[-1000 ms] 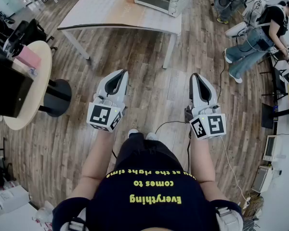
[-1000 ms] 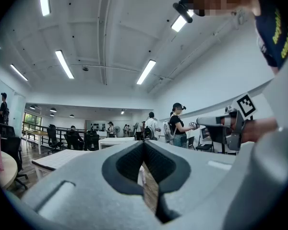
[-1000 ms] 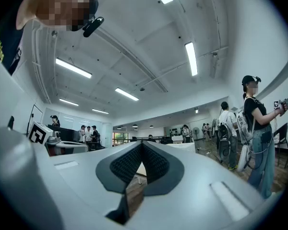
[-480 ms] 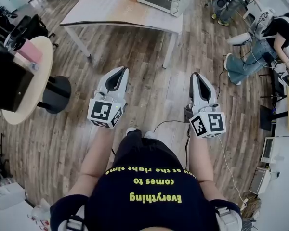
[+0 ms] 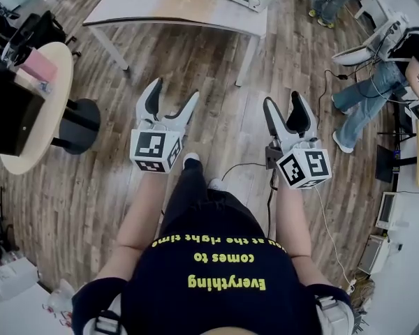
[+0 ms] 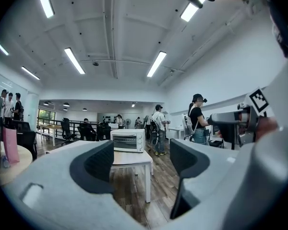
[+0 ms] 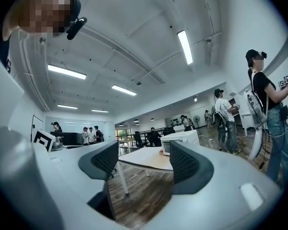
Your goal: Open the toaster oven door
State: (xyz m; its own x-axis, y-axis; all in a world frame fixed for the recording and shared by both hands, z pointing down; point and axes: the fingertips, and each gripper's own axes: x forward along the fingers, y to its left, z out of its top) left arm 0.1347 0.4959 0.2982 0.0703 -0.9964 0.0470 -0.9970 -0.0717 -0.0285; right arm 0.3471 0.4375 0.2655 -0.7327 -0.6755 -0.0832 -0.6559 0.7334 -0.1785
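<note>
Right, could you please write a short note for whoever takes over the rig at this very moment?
Left gripper: jaws have just been opening and now stand apart, with nothing between them.
Right gripper: the same, jaws just opened and empty.
The white toaster oven sits at the far end of the white rectangular table, well ahead across the wooden floor. Neither gripper is near it.
Done: nothing yet; the oven's glass door looks shut.
Left: approach the table, grip the door and pull it open.
</note>
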